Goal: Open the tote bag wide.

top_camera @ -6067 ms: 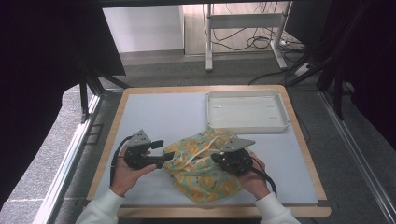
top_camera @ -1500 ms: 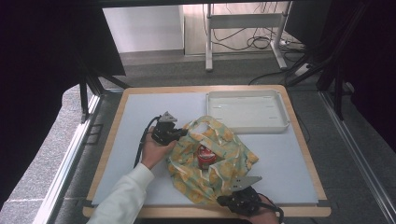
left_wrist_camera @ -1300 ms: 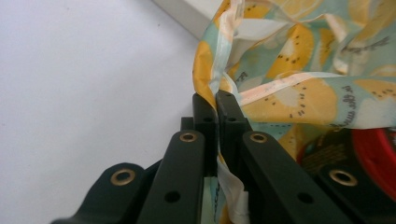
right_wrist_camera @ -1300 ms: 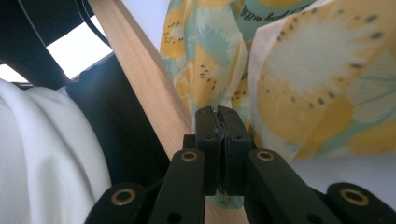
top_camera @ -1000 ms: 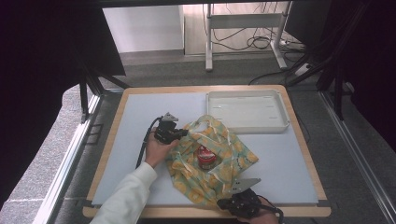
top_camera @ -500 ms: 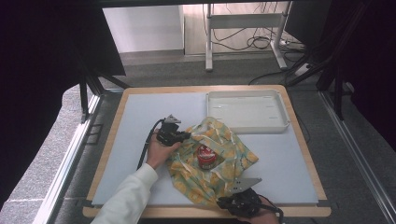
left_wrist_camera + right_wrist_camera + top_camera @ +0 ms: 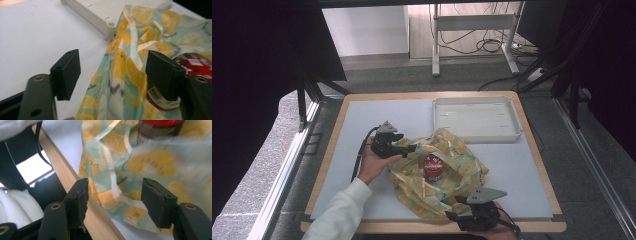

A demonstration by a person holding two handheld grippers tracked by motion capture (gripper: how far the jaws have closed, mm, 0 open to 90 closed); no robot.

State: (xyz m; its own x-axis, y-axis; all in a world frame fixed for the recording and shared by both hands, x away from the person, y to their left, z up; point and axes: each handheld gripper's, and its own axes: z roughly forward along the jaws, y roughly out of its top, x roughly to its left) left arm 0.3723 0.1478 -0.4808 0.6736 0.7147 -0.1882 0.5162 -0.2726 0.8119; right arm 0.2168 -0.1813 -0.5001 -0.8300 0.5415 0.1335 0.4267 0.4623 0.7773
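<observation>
While the high view lays out the whole counter [image 7: 362, 130], pale blue-white with a light wooden rim, the two tool views give the close detail. From above, a crumpled fruit-print bag [image 7: 439, 175] lies mid-counter with a red-topped jar [image 7: 432, 167] standing upright in its opening, and a shallow white tray [image 7: 475, 119], rectangular with rounded corners, sits just behind it toward the far right. The left tool [image 7: 404, 148], held in the left hand [image 7: 372, 162], reaches the bag's left edge; the right tool [image 7: 452, 216] sits at the counter's near edge by the bag's lower corner. In the left tool view, the left tool [image 7: 112, 72] has its jaws spread, with a raised fold of the bag [image 7: 125, 75] standing between them, not pinched. The film is glossy and thin, printed with lemon and kiwi slices on mint green; small dark script on it is too blurred to read. The jar's [image 7: 197, 67] red label with white lettering is unreadable, and a barcode shows below it. The tray's [image 7: 100, 12] corner touches the bag. In the right tool view, the right tool [image 7: 115, 197] is likewise spread, with the bag's [image 7: 120, 180] edge lying between its jaws over the wooden rim [image 7: 75, 185].
</observation>
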